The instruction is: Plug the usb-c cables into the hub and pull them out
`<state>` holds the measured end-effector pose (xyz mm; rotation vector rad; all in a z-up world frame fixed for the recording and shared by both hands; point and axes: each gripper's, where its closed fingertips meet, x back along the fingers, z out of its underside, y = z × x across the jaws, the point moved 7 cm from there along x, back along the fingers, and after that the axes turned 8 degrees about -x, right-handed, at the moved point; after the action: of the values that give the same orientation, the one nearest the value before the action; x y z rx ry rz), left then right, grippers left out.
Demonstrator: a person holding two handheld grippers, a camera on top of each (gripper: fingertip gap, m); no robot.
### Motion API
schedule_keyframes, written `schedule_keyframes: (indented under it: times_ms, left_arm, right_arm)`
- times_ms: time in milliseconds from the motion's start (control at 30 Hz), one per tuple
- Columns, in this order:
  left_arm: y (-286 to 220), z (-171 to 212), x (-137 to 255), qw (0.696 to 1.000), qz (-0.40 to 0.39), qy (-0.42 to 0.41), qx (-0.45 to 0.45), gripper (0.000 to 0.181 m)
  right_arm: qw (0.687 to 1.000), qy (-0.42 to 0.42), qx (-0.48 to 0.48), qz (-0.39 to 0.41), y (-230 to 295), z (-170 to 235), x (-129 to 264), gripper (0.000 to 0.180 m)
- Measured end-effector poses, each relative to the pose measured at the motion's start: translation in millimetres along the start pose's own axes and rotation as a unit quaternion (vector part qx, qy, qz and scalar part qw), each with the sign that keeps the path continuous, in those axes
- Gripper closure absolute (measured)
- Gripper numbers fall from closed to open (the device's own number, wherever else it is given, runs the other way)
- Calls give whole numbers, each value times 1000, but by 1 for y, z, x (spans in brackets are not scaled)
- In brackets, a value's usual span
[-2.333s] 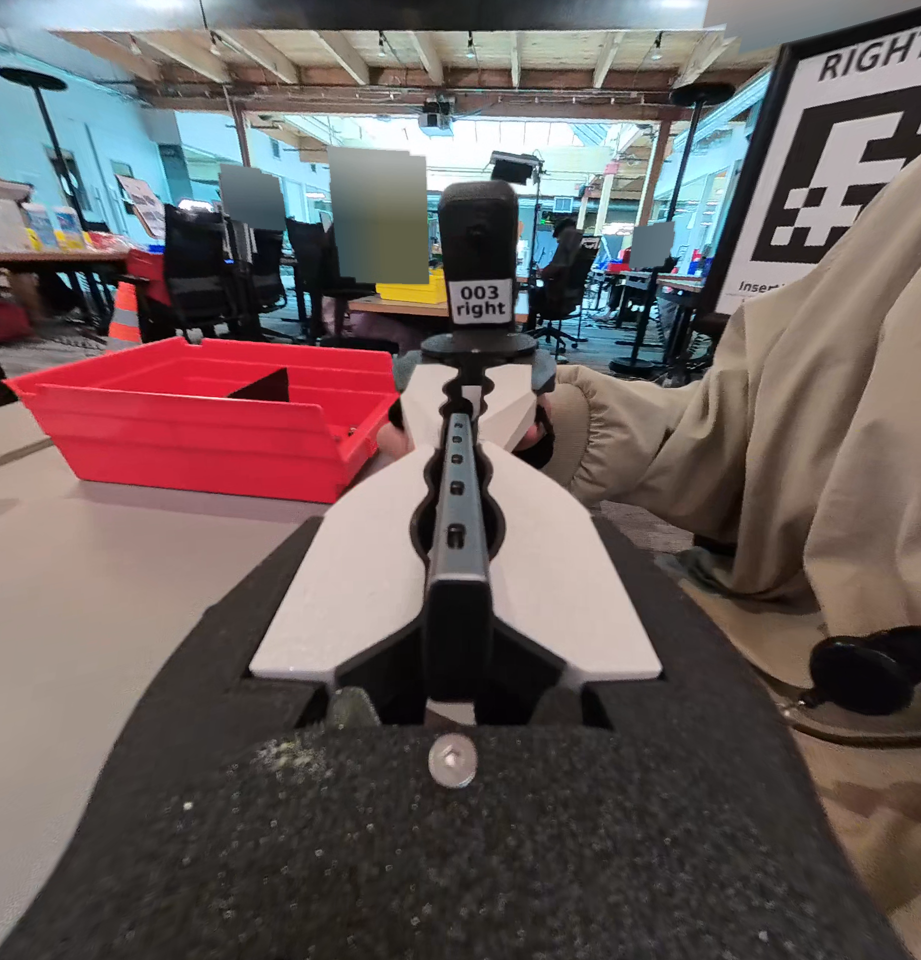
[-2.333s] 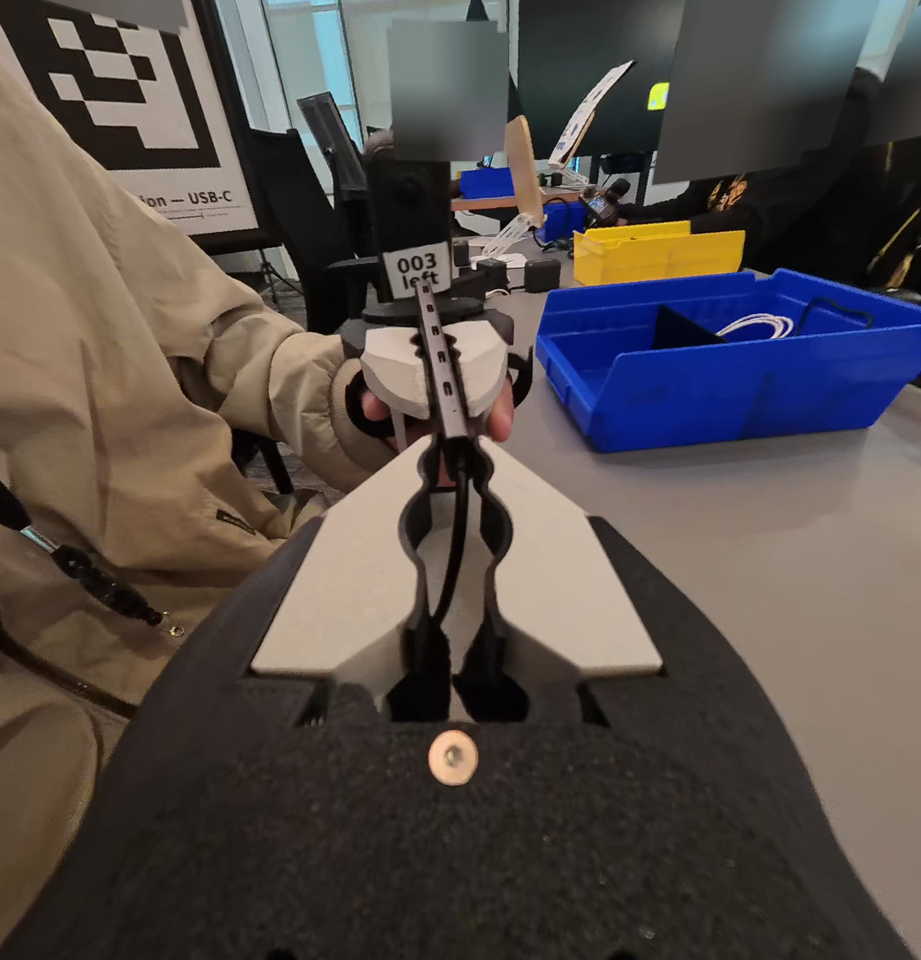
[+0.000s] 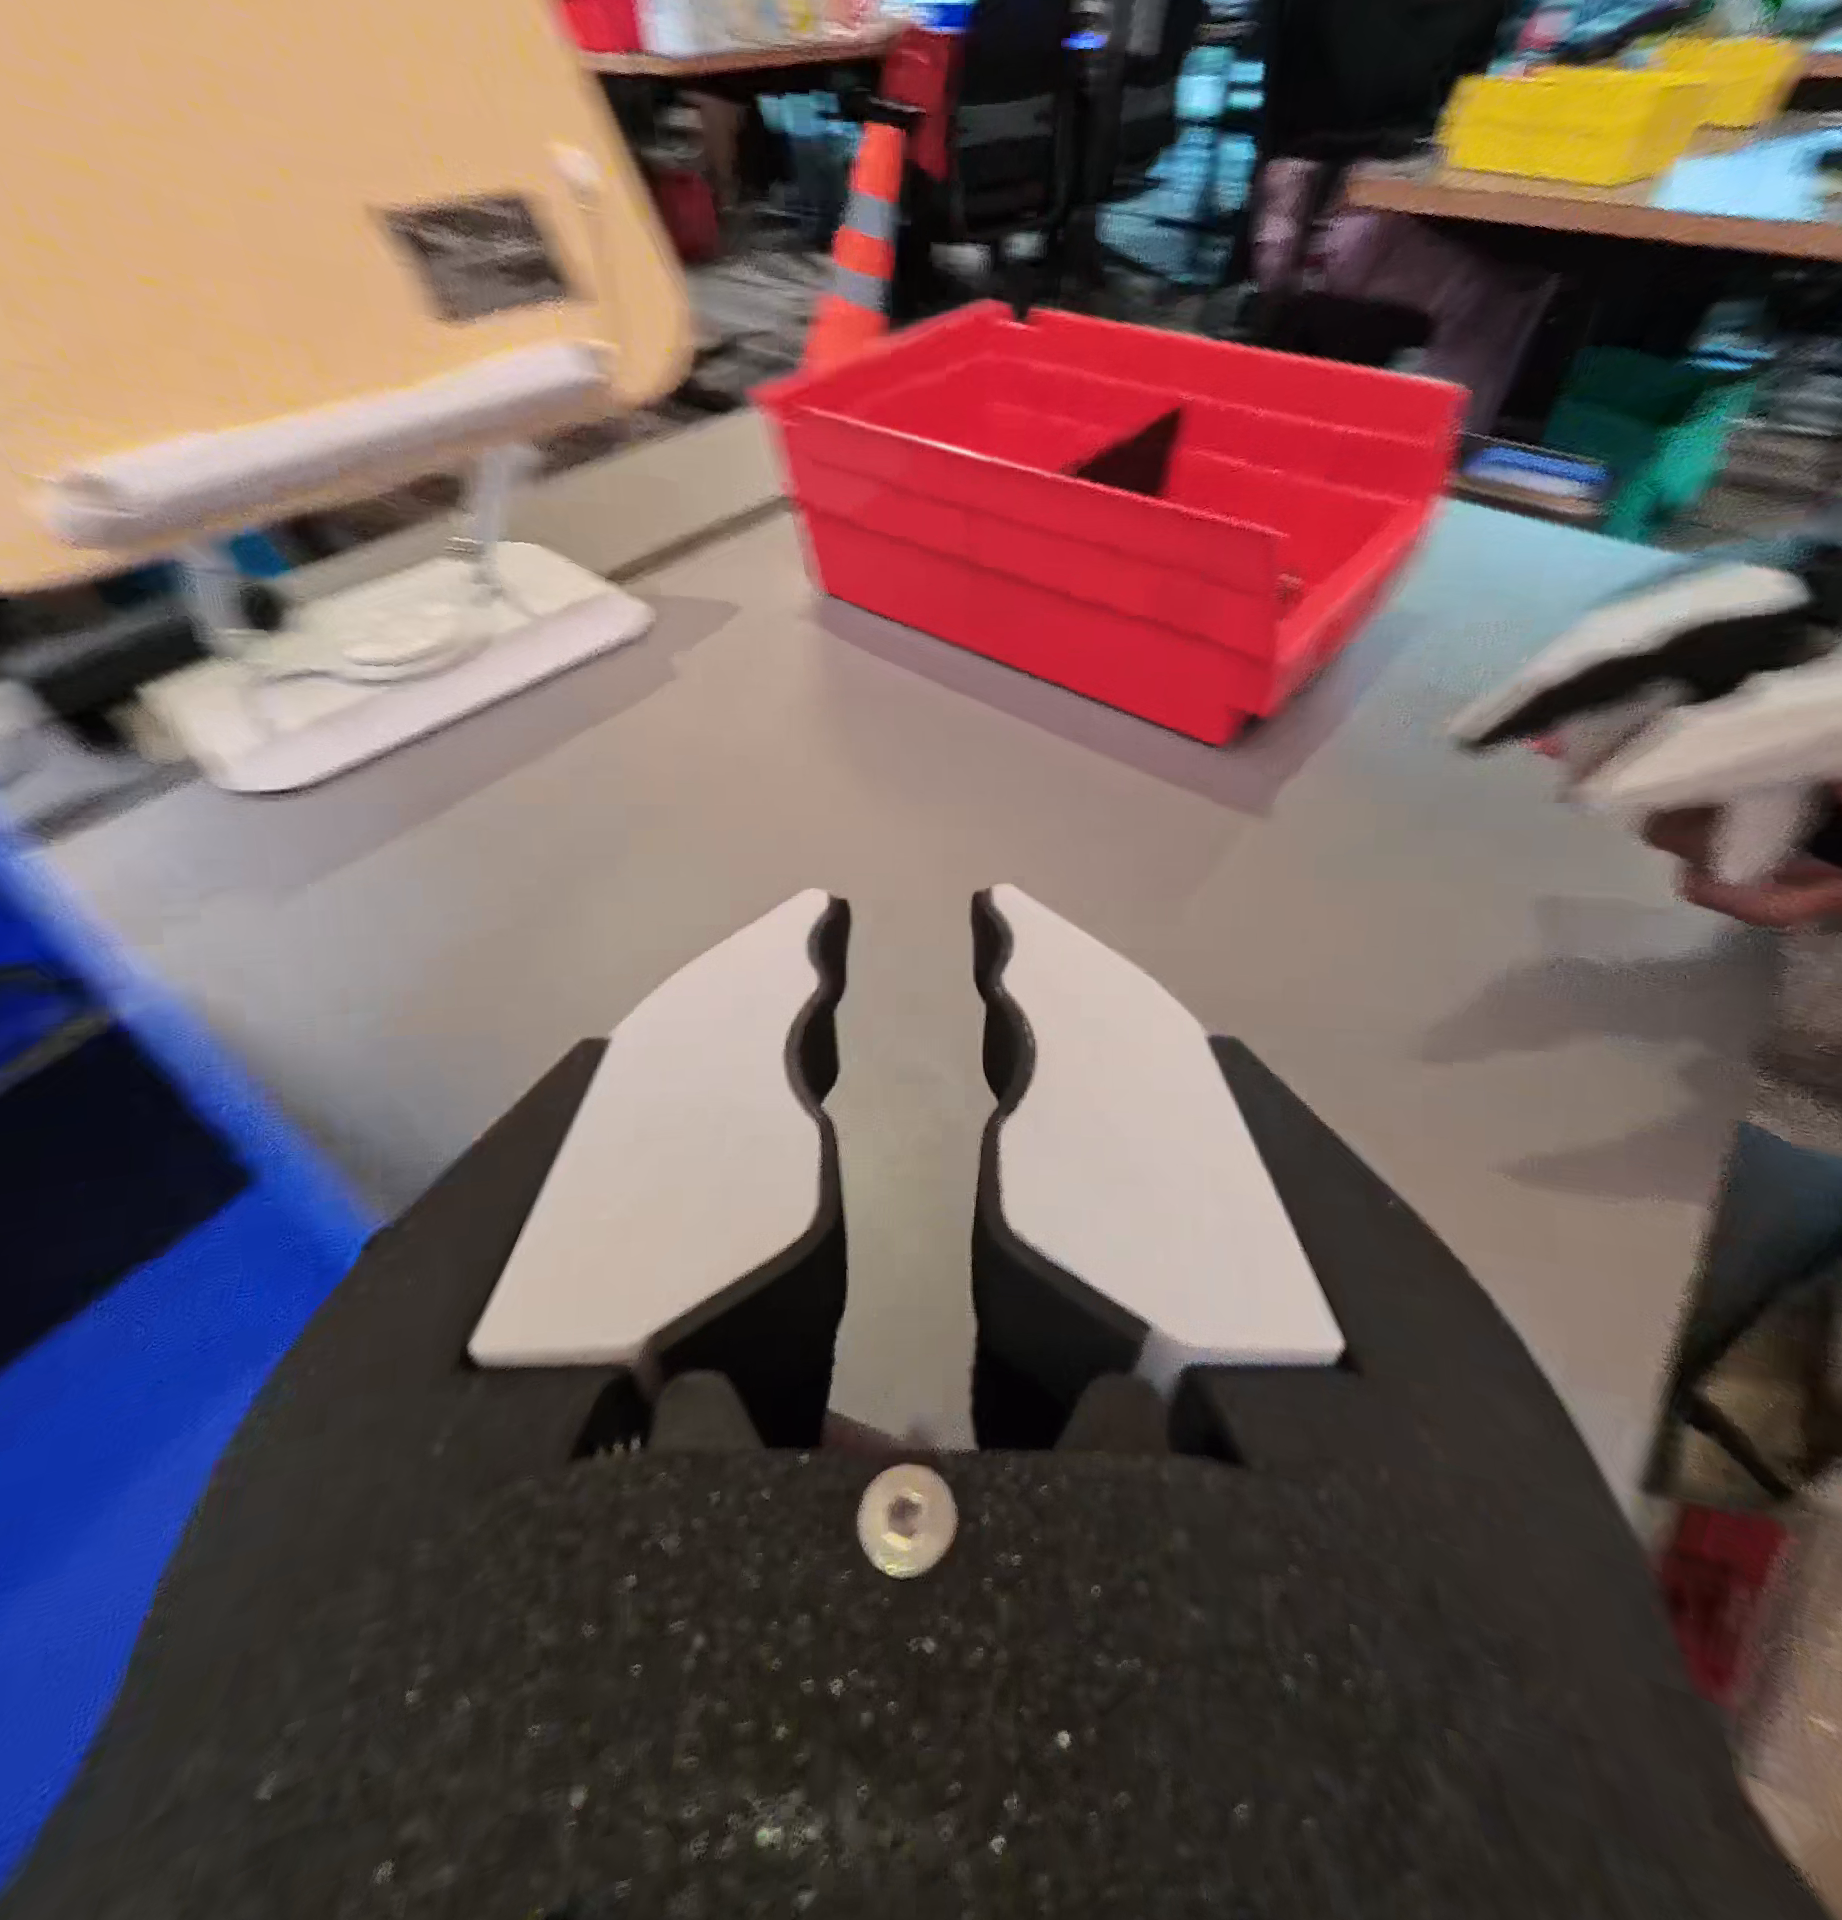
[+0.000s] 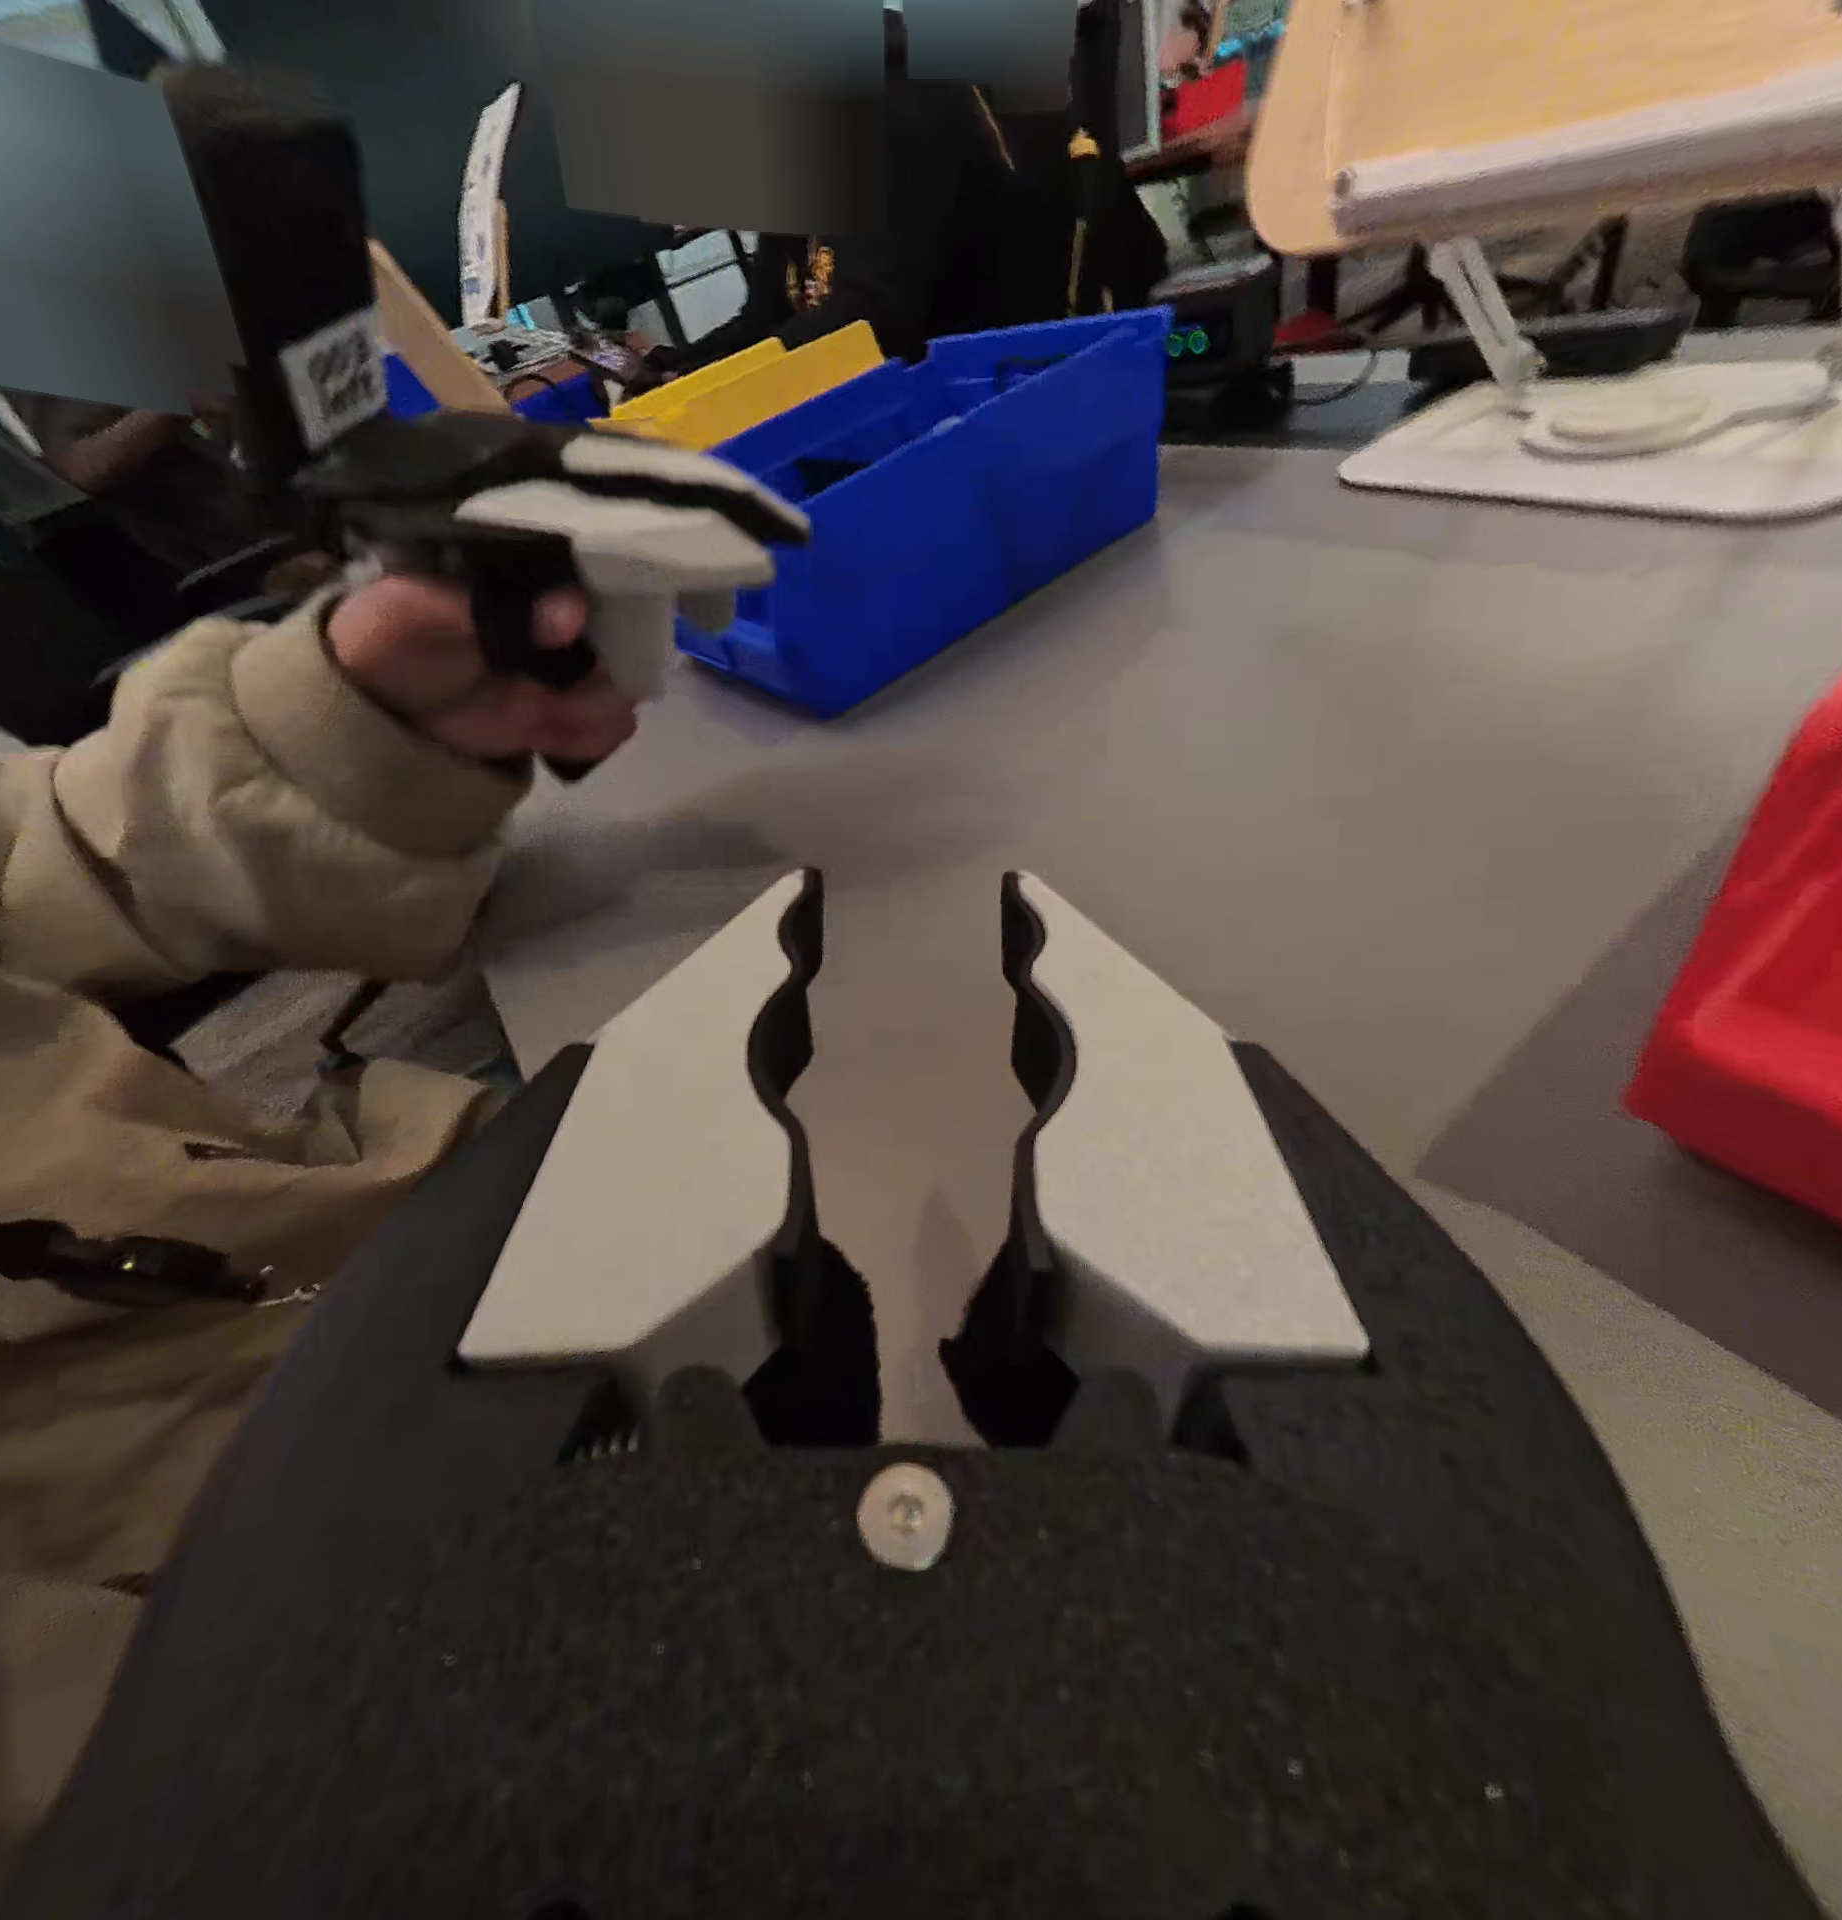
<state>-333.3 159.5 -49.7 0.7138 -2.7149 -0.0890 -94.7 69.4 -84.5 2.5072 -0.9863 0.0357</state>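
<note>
- Grey surface (image 3: 896, 790) carries, left to right, a blue bin (image 3: 117, 1403), a white stand (image 3: 397, 665) and a red bin (image 3: 1104, 582).
- Left gripper (image 3: 909, 914): jaws parted, empty.
- Right gripper (image 4: 912, 894): jaws parted, empty.
- Neither hub nor cables show clearly in either view.

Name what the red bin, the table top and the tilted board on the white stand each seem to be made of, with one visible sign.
Red bin: likely moulded plastic, smooth with a slight sheen; uniform colour, stepped walls.
Table top: grey, matt, probably laminate; flat, with soft shadows.
Tilted board: pale tan, perhaps plywood; blur hides any grain.
</note>
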Motion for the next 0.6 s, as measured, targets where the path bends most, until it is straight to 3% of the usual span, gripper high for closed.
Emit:
schedule_keyframes:
  times_ms: [100,233,300,433,600]
  left_arm:
    - [57,-12,29,997,-72,34,9,152]
    - [145,-6,44,967,-159,190,-58,148]
    - [188,4,32,937,-181,287,-88,142]
    - [258,27,-10,890,-196,396,-113,145]
    - [297,61,-57,865,-162,468,-85,146]
  right_arm:
    - [999,3,50,4,3,2,-2,148]
    - [999,25,47,-9,2,13,-2,148]
    - [999,17,47,-16,2,10,-1,150]
    - [999,9,35,-22,-1,6,-1,150]
    - [999,6,16,-33,-4,4,-2,151]
